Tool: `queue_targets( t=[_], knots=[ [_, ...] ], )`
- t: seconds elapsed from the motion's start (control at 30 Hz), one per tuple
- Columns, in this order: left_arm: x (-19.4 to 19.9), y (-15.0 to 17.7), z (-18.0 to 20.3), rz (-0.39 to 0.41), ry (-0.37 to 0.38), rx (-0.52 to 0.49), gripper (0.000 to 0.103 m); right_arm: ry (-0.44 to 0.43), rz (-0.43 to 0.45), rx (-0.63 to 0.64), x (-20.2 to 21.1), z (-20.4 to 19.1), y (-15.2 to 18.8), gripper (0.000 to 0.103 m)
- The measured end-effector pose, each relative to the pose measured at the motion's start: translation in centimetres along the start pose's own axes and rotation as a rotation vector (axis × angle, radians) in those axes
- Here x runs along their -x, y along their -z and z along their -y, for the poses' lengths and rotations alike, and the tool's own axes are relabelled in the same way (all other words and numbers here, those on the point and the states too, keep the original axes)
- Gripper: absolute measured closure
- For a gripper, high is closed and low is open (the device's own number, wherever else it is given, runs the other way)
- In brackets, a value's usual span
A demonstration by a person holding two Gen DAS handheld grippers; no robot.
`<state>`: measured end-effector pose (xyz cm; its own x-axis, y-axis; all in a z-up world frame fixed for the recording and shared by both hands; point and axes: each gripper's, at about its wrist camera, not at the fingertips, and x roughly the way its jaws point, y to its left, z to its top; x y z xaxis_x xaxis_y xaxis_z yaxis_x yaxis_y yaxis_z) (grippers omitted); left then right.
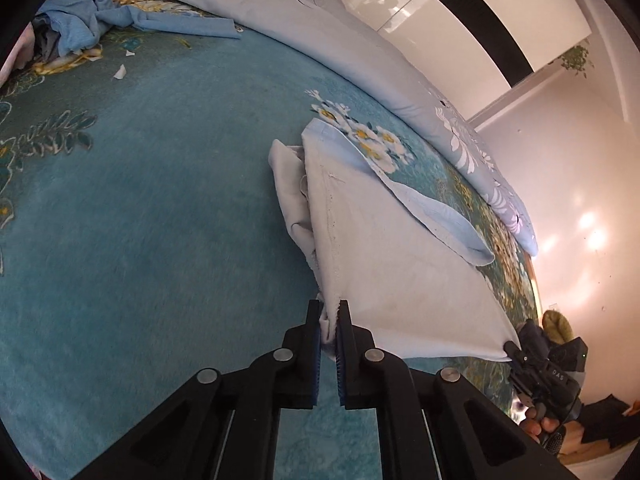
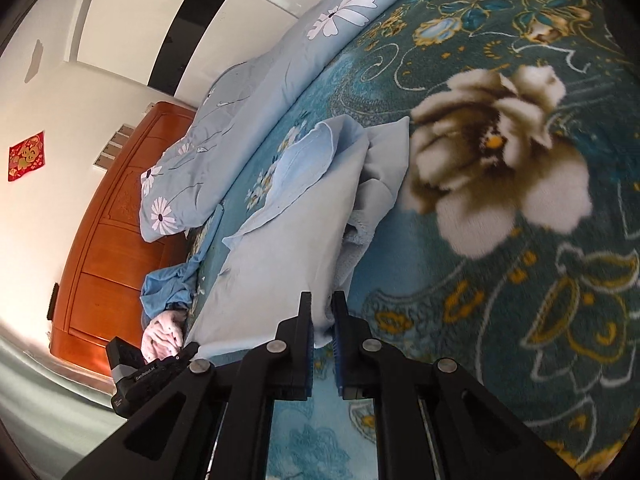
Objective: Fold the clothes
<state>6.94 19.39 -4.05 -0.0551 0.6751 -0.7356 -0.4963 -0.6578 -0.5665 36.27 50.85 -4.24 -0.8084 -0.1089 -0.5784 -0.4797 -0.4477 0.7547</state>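
A pale blue-grey garment [image 1: 384, 248] lies stretched over the teal floral blanket [image 1: 140, 200]. My left gripper [image 1: 330, 312] is shut on one near corner of it, cloth bunched between the pads. The right gripper [image 1: 514, 350] shows at the garment's other near corner in the left wrist view. In the right wrist view the same garment [image 2: 288, 240] runs away from me, and my right gripper [image 2: 322, 304] is shut on its corner. The left gripper [image 2: 188, 352] appears at the lower left there, at the far corner. A sleeve or flap [image 2: 308, 160] is folded over the top.
A light blue flowered quilt [image 1: 360, 52] lies along the bed's far side. Crumpled blue clothes [image 1: 92, 16] sit at the far end of the blanket. A wooden headboard [image 2: 116, 224] and white wardrobe doors [image 2: 132, 12] stand beyond. A person's hand [image 1: 540, 424] holds the right gripper.
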Motion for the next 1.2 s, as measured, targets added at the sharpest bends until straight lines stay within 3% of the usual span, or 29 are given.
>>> queue_targets(
  t=[0.13,0.33,0.43,0.47,0.5,0.6,0.93,1.03,1.13,1.17,1.2],
  knots=[
    [-0.2,1.4,-1.8,-0.020,-0.022,-0.033,0.096,0.033,-0.034,-0.011,-0.8,0.9,0.9,0.095],
    [0.4,1.2,-2.3,-0.026,0.011,-0.075,0.093,0.057,-0.058,0.034,-0.2,1.1,0.9,0.092],
    [1.5,0.4,-2.7,-0.011,-0.040,-0.129,0.083,0.107,-0.053,0.123,1.1,0.5,0.9,0.090],
    [1.8,-0.1,-3.0,-0.005,-0.059,-0.145,0.074,0.130,-0.035,0.151,1.8,0.5,0.6,0.088],
    [1.6,-0.9,-2.9,-0.002,-0.079,-0.161,0.067,0.156,-0.013,0.178,2.3,0.4,0.1,0.085],
    [0.1,-4.0,-2.3,0.000,-0.128,-0.205,0.065,0.215,0.018,0.265,1.8,-0.1,-2.7,0.080],
    [-10.5,-14.1,0.6,-0.083,-0.188,-0.299,0.056,0.313,-0.053,0.471,-7.9,-1.1,-13.0,0.075],
    [-12.8,-15.2,0.4,-0.121,-0.145,-0.276,0.054,0.275,-0.083,0.480,-9.7,-0.7,-14.3,0.075],
    [-13.1,-15.6,0.4,-0.104,-0.065,-0.247,0.054,0.196,-0.084,0.463,-10.3,-0.6,-14.7,0.075],
    [-13.1,-15.7,0.4,-0.101,-0.035,-0.233,0.056,0.165,-0.080,0.447,-10.3,-0.6,-14.8,0.075],
    [-13.1,-15.7,0.4,-0.098,-0.030,-0.228,0.067,0.143,-0.081,0.429,-10.4,-0.6,-14.9,0.075]
  ],
)
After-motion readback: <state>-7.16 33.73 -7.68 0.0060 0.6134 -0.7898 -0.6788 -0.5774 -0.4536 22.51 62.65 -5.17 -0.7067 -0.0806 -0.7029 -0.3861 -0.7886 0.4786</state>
